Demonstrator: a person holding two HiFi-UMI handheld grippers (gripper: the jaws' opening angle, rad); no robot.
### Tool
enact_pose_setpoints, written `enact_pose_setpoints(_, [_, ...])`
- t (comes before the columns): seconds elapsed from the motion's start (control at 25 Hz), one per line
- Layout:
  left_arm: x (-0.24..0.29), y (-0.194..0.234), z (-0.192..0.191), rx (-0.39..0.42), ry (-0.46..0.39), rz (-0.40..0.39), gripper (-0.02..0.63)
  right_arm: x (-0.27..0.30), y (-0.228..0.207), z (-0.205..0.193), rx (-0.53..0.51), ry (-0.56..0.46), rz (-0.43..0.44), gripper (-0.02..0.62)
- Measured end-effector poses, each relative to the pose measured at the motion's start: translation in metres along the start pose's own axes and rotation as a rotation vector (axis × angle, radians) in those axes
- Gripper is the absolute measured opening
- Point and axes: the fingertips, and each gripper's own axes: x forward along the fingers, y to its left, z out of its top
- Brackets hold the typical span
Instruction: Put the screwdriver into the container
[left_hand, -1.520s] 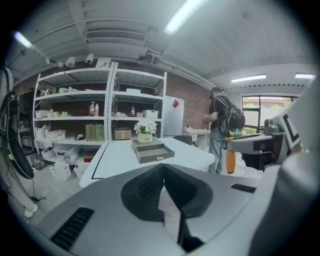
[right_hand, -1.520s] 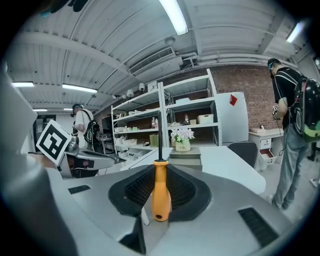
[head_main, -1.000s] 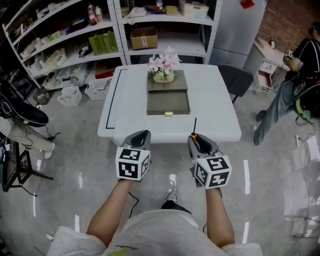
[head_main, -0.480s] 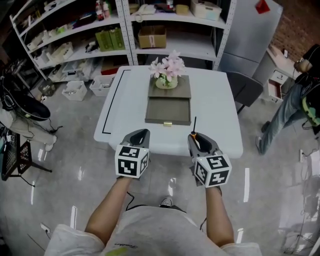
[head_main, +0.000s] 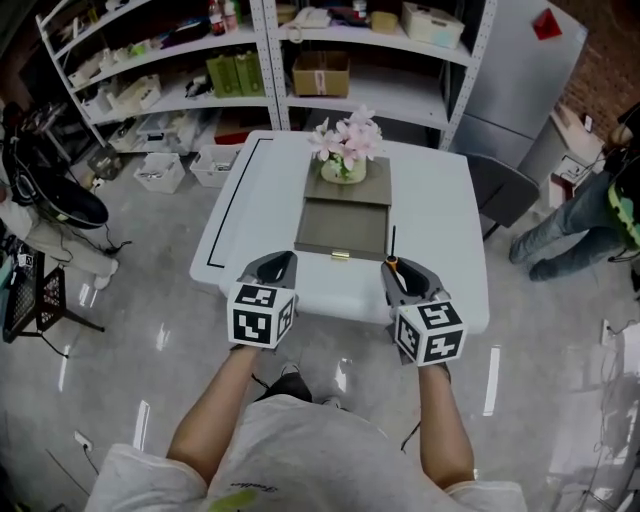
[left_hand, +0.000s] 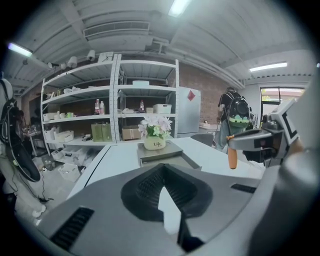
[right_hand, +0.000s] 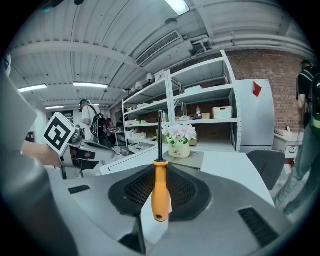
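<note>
A screwdriver (head_main: 392, 264) with an orange handle (right_hand: 160, 189) and a thin black shaft stands upright in my right gripper (head_main: 398, 270), which is shut on the handle. The right gripper (right_hand: 160, 169) hovers at the white table's (head_main: 440, 230) near edge. The container, a shallow grey open box (head_main: 340, 228), lies mid-table ahead of both grippers, with a pot of pink flowers (head_main: 345, 160) on its raised far part. My left gripper (head_main: 279, 262) is shut and holds nothing (left_hand: 163, 168). In the left gripper view the box (left_hand: 172, 159) lies straight ahead and the screwdriver (left_hand: 233, 156) shows at the right.
Metal shelves (head_main: 330, 60) with boxes stand behind the table. A dark chair (head_main: 505, 190) is at the table's right side, and a person (head_main: 580, 225) stands further right. Plastic bins (head_main: 160, 172) sit on the floor at the left, near a black object (head_main: 55, 200).
The whole view has closed in on the table, so both grippers now reach its near edge. The right gripper's hold on the screwdriver is unchanged.
</note>
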Motion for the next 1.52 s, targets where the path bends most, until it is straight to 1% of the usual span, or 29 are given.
enact_pose_setpoints(0.2, [0.005,0.016,-0.007,-0.008,0.008,0.008,0.003,0.018,0.004,0.001,-0.051,0.033,0.016,0.074])
enact_pose_setpoints(0.4, [0.026,0.033,-0.010,-0.016,0.009,0.007,0.003,0.046,0.000,0.000,-0.129,0.079,0.033,0.074])
enact_pose_setpoints(0.56, [0.048,0.043,-0.006,-0.009,0.024,-0.011,0.003,0.067,-0.007,0.003,-0.180,0.131,0.037,0.074])
enact_pose_setpoints(0.72, [0.066,0.053,-0.009,-0.001,0.037,-0.028,0.003,0.088,-0.012,-0.003,-0.226,0.180,0.037,0.074])
enact_pose_setpoints(0.88, [0.078,0.061,-0.014,0.003,0.056,-0.048,0.003,0.103,-0.011,-0.011,-0.246,0.225,0.042,0.074])
enact_pose_setpoints(1.2, [0.106,0.085,-0.018,0.000,0.080,-0.080,0.003,0.139,-0.016,-0.024,-0.337,0.353,0.064,0.074])
enact_pose_setpoints(1.4, [0.122,0.092,-0.020,-0.017,0.083,-0.104,0.003,0.153,-0.016,-0.029,-0.415,0.443,0.095,0.074])
enact_pose_setpoints(1.52, [0.131,0.096,-0.022,-0.025,0.092,-0.119,0.003,0.160,-0.014,-0.038,-0.484,0.515,0.128,0.074])
